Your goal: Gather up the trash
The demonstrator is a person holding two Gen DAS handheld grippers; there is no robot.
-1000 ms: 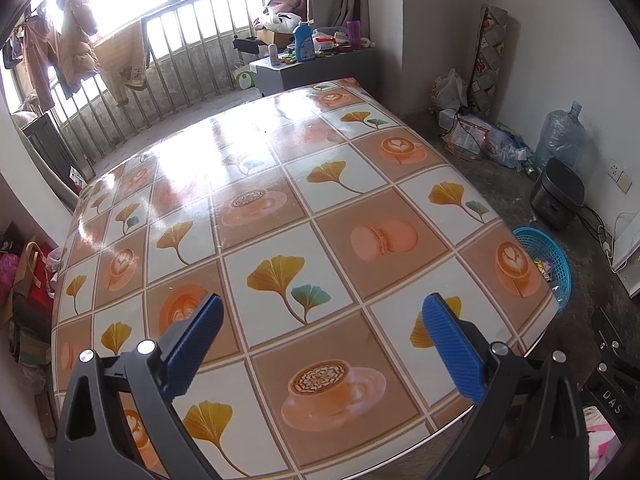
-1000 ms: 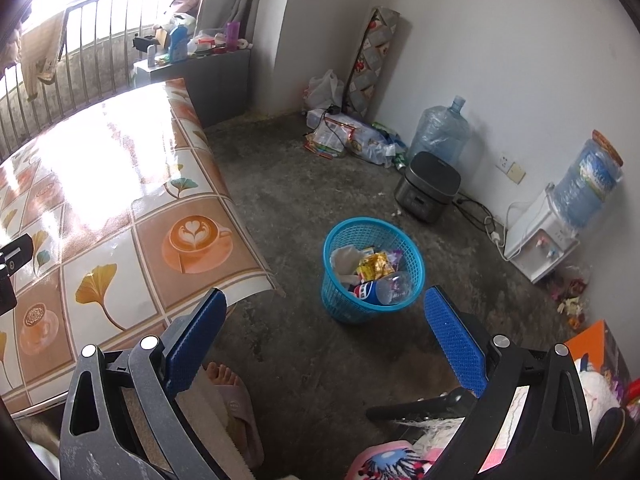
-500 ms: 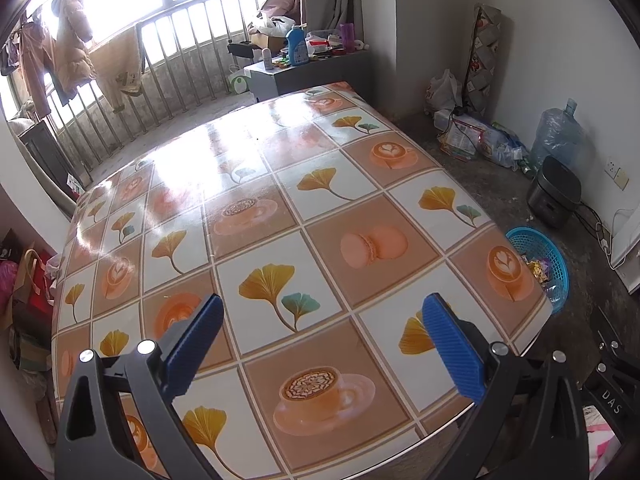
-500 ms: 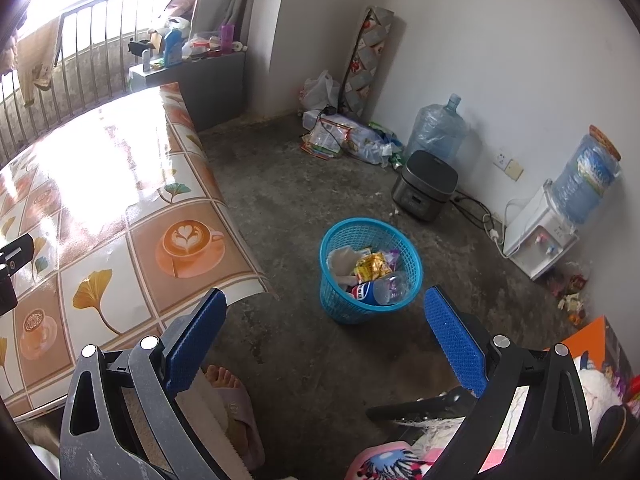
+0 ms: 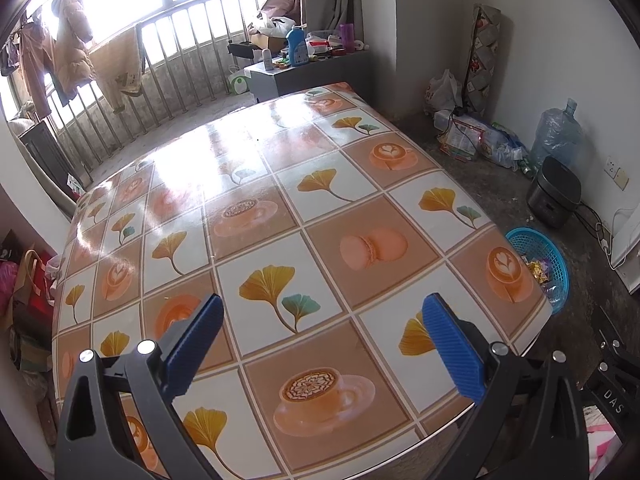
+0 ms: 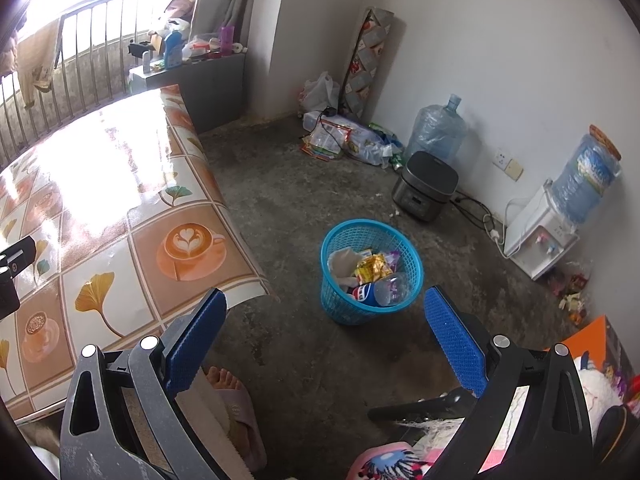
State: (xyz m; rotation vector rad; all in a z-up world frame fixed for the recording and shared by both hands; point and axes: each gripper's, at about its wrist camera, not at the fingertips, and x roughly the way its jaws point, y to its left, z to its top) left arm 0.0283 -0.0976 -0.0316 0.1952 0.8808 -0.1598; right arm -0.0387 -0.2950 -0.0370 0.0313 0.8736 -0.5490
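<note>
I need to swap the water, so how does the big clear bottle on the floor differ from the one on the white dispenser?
The clear water bottle on the floor stands neck up, with no label showing; the labelled blue bottle sits inverted on the white dispenser. Both stand along the same wall.

Left gripper (image 5: 320, 340), right gripper (image 6: 324, 340): grey frames, ribbed blue pads, silver screws.

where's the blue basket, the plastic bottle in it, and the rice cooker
blue basket (image 6: 416, 276): right wrist view, right side of the mesh wall
plastic bottle (image 6: 386, 290): right wrist view, clear body
rice cooker (image 6: 430, 178): right wrist view, dark lid
</note>
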